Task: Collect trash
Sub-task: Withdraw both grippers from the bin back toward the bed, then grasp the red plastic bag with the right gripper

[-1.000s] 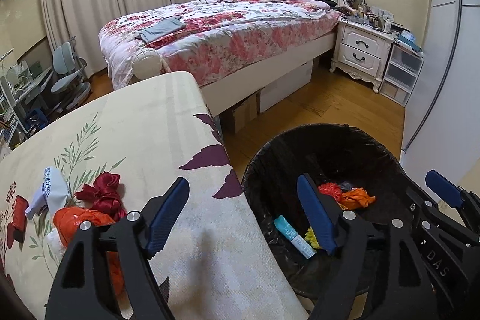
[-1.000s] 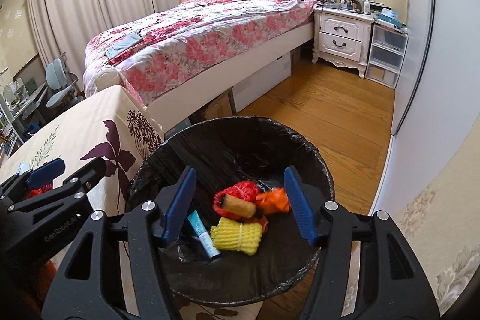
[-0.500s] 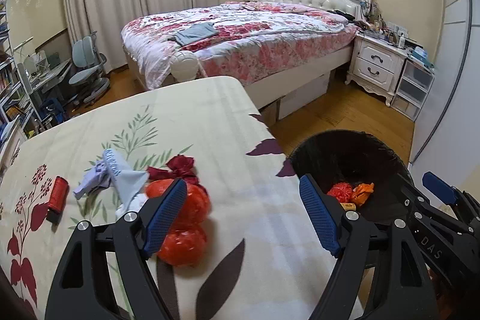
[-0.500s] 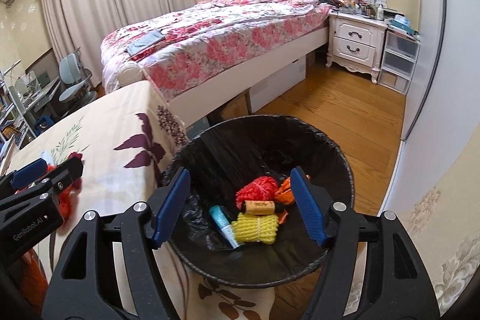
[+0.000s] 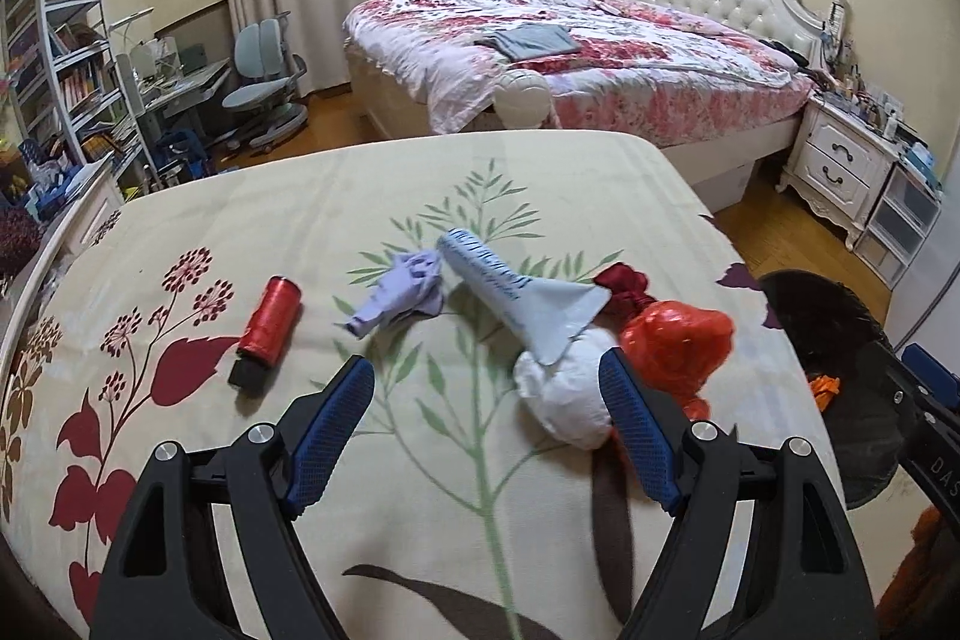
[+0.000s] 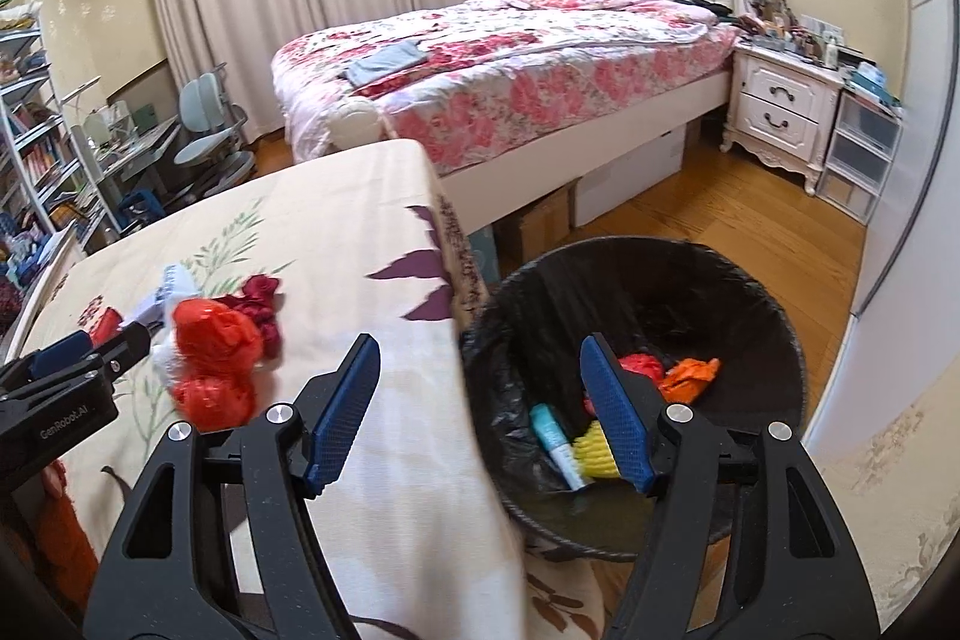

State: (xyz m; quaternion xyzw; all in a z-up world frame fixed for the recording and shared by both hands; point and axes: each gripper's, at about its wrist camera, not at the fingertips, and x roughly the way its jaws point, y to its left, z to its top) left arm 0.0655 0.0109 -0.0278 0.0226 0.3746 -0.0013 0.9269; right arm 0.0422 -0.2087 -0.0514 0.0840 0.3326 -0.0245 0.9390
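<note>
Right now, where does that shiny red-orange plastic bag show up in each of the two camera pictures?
Left wrist view: the red-orange bag lies right of centre on the table, just beyond the left gripper, beside a white bundle.
Right wrist view: the same bag sits far left.
Shared landmark: the black trash bin, to the bag's right.

We see our right gripper [image 6: 480, 406] with its blue-padded jaws spread wide and nothing between them, hanging over the near edge of the floral-cloth table [image 6: 360, 244] and the black-lined trash bin [image 6: 774, 340] just right of it. Inside the bin lie an orange wrapper [image 6: 690, 377], a red net [image 6: 642, 367], a yellow net [image 6: 591, 451] and a teal tube [image 6: 555, 439]. On the table to the left sit a red plastic bag [image 6: 213, 361] and a dark red crumple [image 6: 261, 301]. Our left gripper [image 6: 66, 370] shows at the far left edge.
</note>
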